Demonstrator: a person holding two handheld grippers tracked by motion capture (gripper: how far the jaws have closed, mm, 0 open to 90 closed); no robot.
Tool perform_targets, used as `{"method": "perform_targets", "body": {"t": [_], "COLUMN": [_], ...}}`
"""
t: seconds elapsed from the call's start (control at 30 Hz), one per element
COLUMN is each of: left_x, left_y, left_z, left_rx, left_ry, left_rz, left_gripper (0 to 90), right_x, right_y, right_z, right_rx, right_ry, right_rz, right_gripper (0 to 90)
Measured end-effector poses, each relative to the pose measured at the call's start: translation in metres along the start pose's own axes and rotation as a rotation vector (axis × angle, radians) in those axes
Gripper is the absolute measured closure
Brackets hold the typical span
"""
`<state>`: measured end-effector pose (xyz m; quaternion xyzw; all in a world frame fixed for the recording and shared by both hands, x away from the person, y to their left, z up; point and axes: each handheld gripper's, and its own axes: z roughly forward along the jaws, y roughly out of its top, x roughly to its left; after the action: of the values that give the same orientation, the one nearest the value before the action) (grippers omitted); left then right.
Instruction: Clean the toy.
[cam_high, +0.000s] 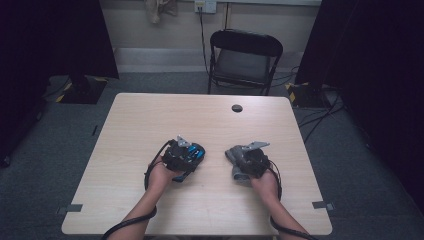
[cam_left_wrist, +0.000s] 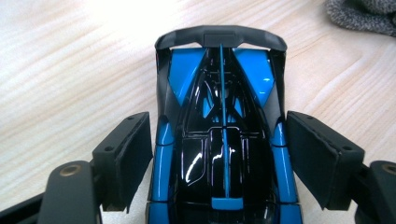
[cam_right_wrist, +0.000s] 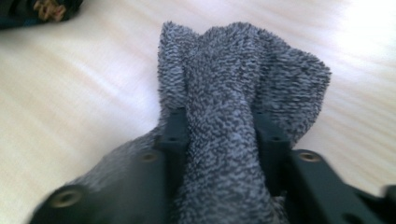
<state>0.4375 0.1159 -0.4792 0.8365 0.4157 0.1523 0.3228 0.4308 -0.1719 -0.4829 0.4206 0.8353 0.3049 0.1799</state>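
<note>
A blue and black toy car (cam_left_wrist: 224, 140) rests on the pale wooden table (cam_high: 150, 120), its rear wing pointing away in the left gripper view. My left gripper (cam_left_wrist: 219, 120) is shut on it, one pad against each side of the body. From above, the car (cam_high: 198, 151) pokes out of the left gripper (cam_high: 191, 152) left of centre. My right gripper (cam_right_wrist: 222, 126) is shut on a grey towelling cloth (cam_right_wrist: 243, 70), which bunches up between the jaws and fans out past them. In the high view that cloth (cam_high: 236, 156) hangs from the right gripper (cam_high: 240, 160), a short gap to the right of the car.
A corner of the grey cloth (cam_left_wrist: 359, 16) lies at the top right of the left gripper view. A round cable hole (cam_high: 237, 108) sits near the table's far edge. A black folding chair (cam_high: 245, 55) stands behind the table, and cables run over the floor at the right.
</note>
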Motion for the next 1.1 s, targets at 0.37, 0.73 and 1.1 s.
{"method": "perform_targets", "body": {"t": [0.37, 0.73, 1.1], "left_x": [0.001, 0.003, 0.002], "left_y": [-0.003, -0.006, -0.008], "left_z": [-0.004, -0.002, 0.001], "left_rx": [0.003, 0.01, 0.013], "left_ry": [0.0, -0.006, -0.005], "left_rz": [-0.029, -0.031, -0.021], "left_gripper": [22.8, 19.5, 18.7], "right_x": [0.016, 0.012, -0.001], "right_y": [0.003, -0.012, -0.011], "right_z": [-0.02, -0.004, -0.001], "right_rx": [-0.028, 0.027, -0.022], "right_ry": [-0.041, -0.075, -0.028], "right_rz": [0.078, 0.139, 0.095], "right_gripper": [27.6, 30.3, 60.0]}}
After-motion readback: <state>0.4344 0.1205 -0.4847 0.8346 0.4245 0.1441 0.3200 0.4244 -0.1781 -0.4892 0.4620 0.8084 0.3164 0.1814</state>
